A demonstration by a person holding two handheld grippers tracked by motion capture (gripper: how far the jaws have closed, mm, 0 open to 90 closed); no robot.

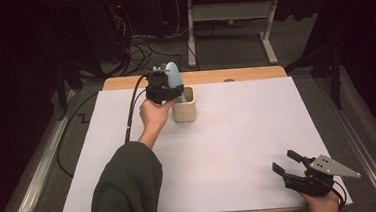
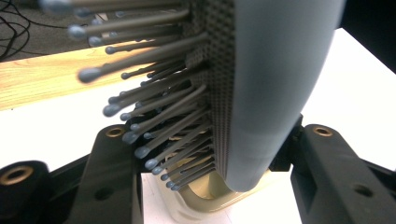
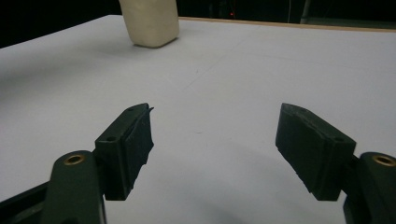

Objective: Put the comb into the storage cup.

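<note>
A light blue hairbrush (image 1: 173, 77) stands head-up with its handle end down inside a beige cup (image 1: 184, 111) at the table's far left-centre. My left gripper (image 1: 167, 90) is shut on the brush head. In the left gripper view the brush (image 2: 275, 93) sits between the jaws, one jaw against its smooth back and the other at the bristle tips, with the cup's rim (image 2: 205, 205) right below. My right gripper (image 1: 283, 161) rests open near the front right edge. Between its parted jaws (image 3: 215, 135) there is only white surface, and the cup (image 3: 149, 21) stands far off.
White paper (image 1: 229, 148) covers the table, and a strip of bare wood (image 1: 234, 74) shows along the far edge. Behind the table are a desk frame (image 1: 266, 35) and cables (image 1: 141, 44) on the floor. A black cable (image 1: 131, 115) trails from the left gripper.
</note>
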